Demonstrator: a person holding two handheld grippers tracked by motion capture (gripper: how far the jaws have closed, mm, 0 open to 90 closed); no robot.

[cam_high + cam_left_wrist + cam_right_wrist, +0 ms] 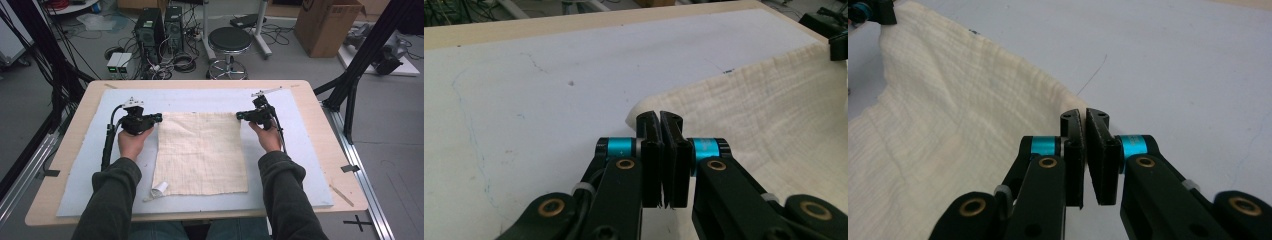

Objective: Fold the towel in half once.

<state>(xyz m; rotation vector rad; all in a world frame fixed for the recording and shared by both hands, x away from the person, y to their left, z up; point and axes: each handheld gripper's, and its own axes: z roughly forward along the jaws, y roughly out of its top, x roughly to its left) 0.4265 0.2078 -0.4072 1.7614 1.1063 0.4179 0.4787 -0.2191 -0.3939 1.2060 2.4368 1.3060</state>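
Cream cloth lies flat mid-mat, each far corner pinched by the left gripper and right gripper; uneven lifting could likely slip a thin corner free.

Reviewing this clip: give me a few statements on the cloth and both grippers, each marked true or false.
1. The left gripper is shut on the far left corner of the cloth. True.
2. The right gripper hangs open, well clear of the cloth. False: its jaws are closed on the far right corner.
3. The cloth is dark blue. False: it is cream.
4. The cloth lies on a pale mat over the table. True.
5. A white tag shows at the cloth's near left corner. True.
6. The cloth is rolled into a tight tube. False: it lies spread out, roughly square.
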